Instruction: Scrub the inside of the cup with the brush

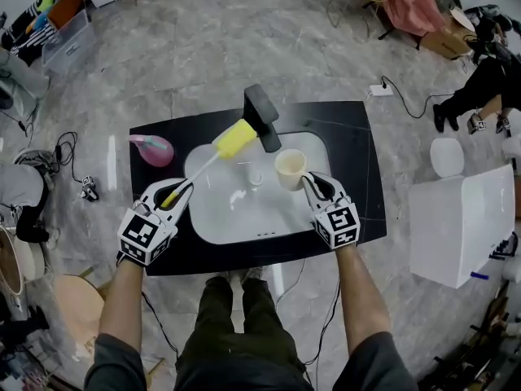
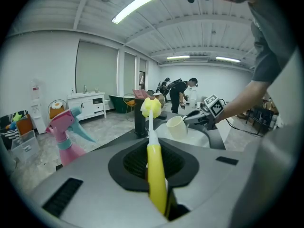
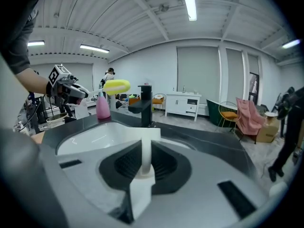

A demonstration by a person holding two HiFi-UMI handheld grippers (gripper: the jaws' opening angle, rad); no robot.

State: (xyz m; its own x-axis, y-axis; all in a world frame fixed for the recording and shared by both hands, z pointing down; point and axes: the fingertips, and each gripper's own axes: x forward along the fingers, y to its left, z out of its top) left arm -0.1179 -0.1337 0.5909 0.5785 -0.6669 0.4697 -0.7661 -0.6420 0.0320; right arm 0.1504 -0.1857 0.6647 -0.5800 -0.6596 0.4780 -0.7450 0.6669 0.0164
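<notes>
Black counter (image 1: 362, 186) is carrying a white sink (image 1: 232, 218). Over it, the left tongs (image 1: 175, 195) are clamping the brush (image 1: 234, 139) by its yellow handle, head near the faucet (image 1: 262, 114), while the right tongs (image 1: 313, 187) are pinching the wall of the cup (image 1: 290, 168).

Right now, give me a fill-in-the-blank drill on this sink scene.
The left gripper is shut on the brush, whose sponge head is ___.
The cup is held by the ___ gripper.
The pink spray bottle stands on the person's ___ of the sink.
Missing words: yellow; right; left.
</notes>
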